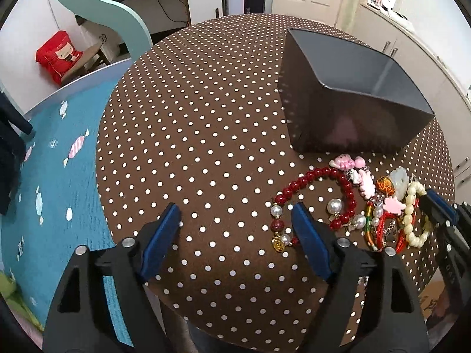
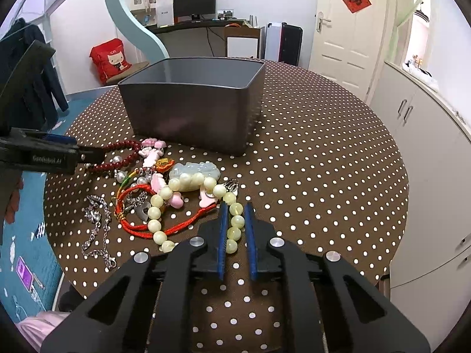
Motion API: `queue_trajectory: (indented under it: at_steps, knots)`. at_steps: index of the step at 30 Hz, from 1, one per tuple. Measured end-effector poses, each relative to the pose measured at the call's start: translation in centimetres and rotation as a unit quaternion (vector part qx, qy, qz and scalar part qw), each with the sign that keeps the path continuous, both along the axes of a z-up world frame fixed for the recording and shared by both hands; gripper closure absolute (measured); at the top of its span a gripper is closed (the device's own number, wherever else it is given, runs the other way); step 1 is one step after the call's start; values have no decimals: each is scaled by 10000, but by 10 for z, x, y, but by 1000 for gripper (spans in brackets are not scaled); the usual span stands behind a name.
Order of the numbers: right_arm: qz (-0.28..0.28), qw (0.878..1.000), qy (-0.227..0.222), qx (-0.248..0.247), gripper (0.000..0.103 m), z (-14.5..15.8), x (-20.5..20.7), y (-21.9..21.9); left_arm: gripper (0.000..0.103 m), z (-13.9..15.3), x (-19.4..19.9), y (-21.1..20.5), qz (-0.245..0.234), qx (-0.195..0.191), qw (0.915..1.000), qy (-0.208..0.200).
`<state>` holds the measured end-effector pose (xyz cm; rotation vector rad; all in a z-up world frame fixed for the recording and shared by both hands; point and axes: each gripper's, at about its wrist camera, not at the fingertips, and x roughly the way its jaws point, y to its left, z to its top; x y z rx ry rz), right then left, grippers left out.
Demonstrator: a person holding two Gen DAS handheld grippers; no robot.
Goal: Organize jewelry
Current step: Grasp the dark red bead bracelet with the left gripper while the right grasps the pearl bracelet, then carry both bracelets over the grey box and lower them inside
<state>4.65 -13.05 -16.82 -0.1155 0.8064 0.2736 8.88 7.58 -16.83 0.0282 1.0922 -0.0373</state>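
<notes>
Left wrist view is being filled at its left by bare polka-dot tablecloth (image 1: 206,103), over which the left gripper (image 1: 235,220) is being held with its jaws wide apart and nothing between them. Just past its right finger (image 1: 309,241) a red bead bracelet (image 1: 321,176) is being seen as an arch lying flat, one end touching that finger. Farther right, the jewelry pile (image 1: 382,200) is being shown stretching away toward a grey box (image 1: 338,111).

In the right wrist view, a silver chain (image 2: 97,229) is being seen at the left, its long axis running toward the camera. Right of it, a pale bead bracelet (image 2: 164,194) is being shown looping from the pile back to the right gripper (image 2: 237,217), whose jaws are being held narrowly parted around its beads; whether they are being squeezed cannot be told.
</notes>
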Motion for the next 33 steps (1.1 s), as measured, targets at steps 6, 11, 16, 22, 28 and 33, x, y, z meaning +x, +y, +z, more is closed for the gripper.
queue_trajectory:
  at_steps: [6, 11, 16, 22, 28, 33]
  knots:
    - [-79, 9996, 120, 243, 95, 5, 12, -13, 25, -1, -3, -1, -312, -14, 9993, -195]
    - [-158, 9995, 126, 233, 95, 10, 19, -19, 77, 3, -15, -15, -874, -62, 9953, -403]
    - [-167, 9995, 39, 265, 95, 23, 21, -23, 94, 3, -14, -9, -909, -574, 9936, -345]
    - [-126, 9991, -322, 234, 95, 52, 23, -25, 94, 11, -14, 1, -717, -1110, 9901, -468]
    - [-158, 9981, -580, 100, 95, 70, 27, -18, 94, 38, -21, -1, -751, -1538, 9817, -833]
    - [-102, 9967, -798, 78, 95, 84, 34, -15, 94, 73, -20, -3, -852, -1656, 9757, -1151]
